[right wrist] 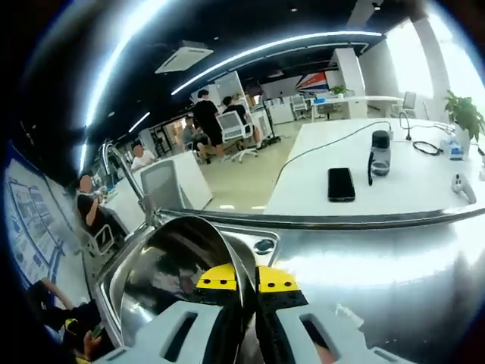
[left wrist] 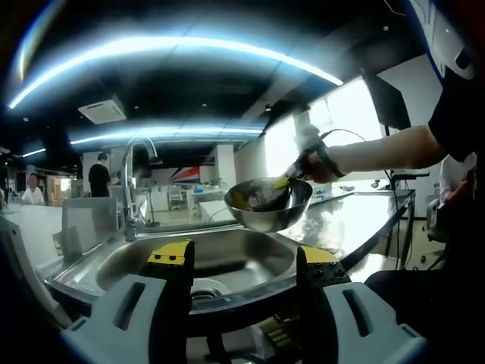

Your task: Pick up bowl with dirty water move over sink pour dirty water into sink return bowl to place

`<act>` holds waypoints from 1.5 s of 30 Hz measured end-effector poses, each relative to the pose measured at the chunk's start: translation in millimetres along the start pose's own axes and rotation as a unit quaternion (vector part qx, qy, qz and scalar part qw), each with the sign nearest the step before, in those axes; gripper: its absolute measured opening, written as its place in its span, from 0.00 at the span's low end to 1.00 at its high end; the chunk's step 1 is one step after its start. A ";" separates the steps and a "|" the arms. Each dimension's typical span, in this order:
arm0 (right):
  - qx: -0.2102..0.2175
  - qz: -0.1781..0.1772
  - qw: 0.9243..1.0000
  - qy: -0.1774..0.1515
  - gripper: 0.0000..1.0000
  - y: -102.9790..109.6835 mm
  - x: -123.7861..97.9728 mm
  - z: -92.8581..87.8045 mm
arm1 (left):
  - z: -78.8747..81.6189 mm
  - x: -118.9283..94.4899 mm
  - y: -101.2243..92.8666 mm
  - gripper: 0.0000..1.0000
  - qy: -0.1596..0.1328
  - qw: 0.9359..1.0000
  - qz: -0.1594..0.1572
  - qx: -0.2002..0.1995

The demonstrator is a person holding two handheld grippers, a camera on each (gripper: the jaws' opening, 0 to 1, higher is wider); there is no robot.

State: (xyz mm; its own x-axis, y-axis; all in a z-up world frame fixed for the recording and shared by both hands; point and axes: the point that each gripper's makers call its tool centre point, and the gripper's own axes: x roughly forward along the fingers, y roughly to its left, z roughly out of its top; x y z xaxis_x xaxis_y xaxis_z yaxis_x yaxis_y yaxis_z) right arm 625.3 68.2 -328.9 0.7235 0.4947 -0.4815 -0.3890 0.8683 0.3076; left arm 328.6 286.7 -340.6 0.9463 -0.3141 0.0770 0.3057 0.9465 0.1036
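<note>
**Bowl held in the air beside the sink**

In the left gripper view, the left claw stands wide open with nothing between its yellow-tipped jaws, hovering at the near edge of the stainless-steel sink basin. Beyond the basin, the round shiny steel bowl hangs in the air, clear of the steel bench, over the basin's far right edge. It sits roughly level, with a dark patch showing inside; whether that is water I cannot tell. The right claw grips its rim from the right, with the person's hand and forearm behind it. A curved chrome tap rises at the basin's left.

In the right gripper view, the right claw is nearly closed, its yellow tips pinching the bowl's thin rim. The bowl's polished inside fills the lower left, in front of the sink. Past the bench edge stands a white table carrying a black phone and a dark bottle.
</note>
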 end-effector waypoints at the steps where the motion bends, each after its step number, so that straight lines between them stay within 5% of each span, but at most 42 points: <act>1: 0.001 -0.001 1.000 0.000 0.01 -2.2 -1.2 0.7 | -0.1 0.1 -0.3 0.54 0.000 1.000 0.000 0.000; 23: 0.093 -0.036 0.995 -0.005 0.01 -88.0 -56.4 -6.9 | 6.8 8.8 -14.3 0.54 -0.005 1.000 -0.011 0.010; 45: 0.160 -0.072 0.984 0.008 0.03 -158.0 -101.5 -46.3 | 7.0 12.5 -18.2 0.53 -0.011 1.000 -0.011 0.008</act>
State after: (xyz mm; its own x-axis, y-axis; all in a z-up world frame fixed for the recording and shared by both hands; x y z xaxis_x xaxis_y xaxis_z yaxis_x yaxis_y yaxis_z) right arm 586.9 -117.6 -366.5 0.7478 0.3707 -0.5508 -0.0821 0.8749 0.4774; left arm 334.1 265.0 -334.5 0.9367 -0.3366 0.0970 0.3245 0.9381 0.1213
